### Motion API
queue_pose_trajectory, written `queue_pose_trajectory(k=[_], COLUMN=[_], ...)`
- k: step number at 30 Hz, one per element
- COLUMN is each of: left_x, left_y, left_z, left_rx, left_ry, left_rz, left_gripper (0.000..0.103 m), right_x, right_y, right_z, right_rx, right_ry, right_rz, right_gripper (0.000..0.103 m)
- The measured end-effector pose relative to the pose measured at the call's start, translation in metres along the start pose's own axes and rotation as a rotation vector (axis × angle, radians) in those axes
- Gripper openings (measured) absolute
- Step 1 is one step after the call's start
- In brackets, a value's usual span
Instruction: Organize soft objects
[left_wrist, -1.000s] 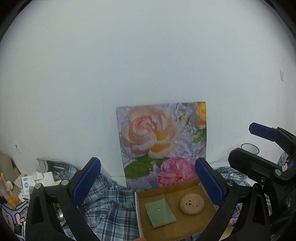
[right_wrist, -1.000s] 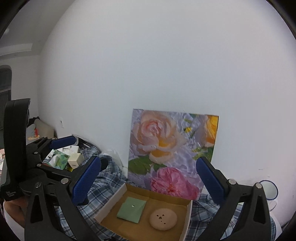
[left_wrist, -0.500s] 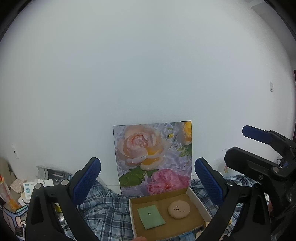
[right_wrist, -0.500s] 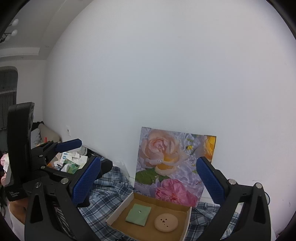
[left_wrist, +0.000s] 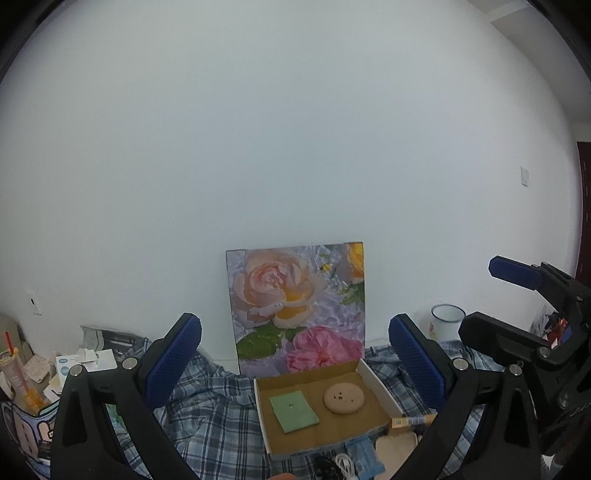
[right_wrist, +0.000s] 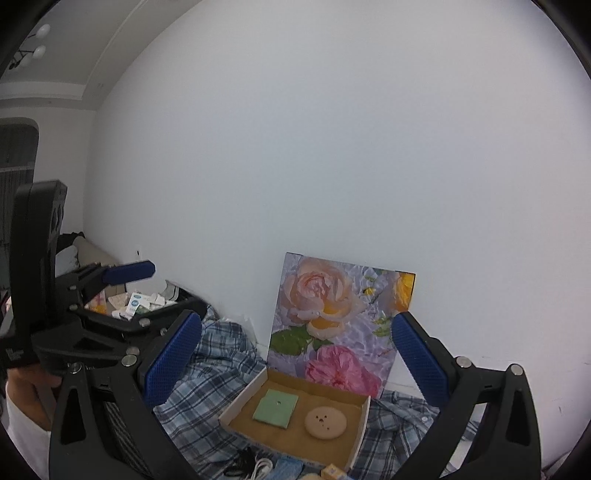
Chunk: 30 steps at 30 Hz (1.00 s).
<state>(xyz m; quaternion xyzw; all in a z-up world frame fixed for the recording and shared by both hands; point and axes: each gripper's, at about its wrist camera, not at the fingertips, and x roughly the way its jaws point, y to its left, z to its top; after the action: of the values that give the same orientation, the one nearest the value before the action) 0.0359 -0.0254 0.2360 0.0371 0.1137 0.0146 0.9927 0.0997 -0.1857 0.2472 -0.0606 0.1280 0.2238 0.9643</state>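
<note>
An open cardboard box lies on a blue plaid cloth. In it lie a green square sponge and a tan round sponge. My left gripper is open and empty, held above and before the box. My right gripper is open and empty too, to the right of the left one. Another tan pad lies in front of the box.
A rose picture leans on the white wall behind the box. A white mug stands at the right. Packets and boxes clutter the left. A cable and a blue packet lie in front.
Both grippers have pulled back and up from the box, so the box and picture look smaller and lower. Items in front of the box have come into view. Both stay open.
</note>
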Motion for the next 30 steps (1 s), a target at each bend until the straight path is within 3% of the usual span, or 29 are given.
queue_pose_trajectory(k=[13, 30], left_x=[-0.012, 0.012], left_y=[-0.023, -0.032], left_z=[-0.038, -0.084], left_rx=[0.046, 0.047], left_ry=[0.074, 0.197], left_rz=[-0.04, -0.086], left_gripper=[0.103, 0.103], right_x=[-0.027, -0.025], right_y=[0.013, 0.015], right_z=[-0.032, -0.072], right_rx=[0.009, 0.018], right_ry=[0.045, 0.116], right_rz=[-0.035, -0.039], right_gripper=[0.103, 0.103])
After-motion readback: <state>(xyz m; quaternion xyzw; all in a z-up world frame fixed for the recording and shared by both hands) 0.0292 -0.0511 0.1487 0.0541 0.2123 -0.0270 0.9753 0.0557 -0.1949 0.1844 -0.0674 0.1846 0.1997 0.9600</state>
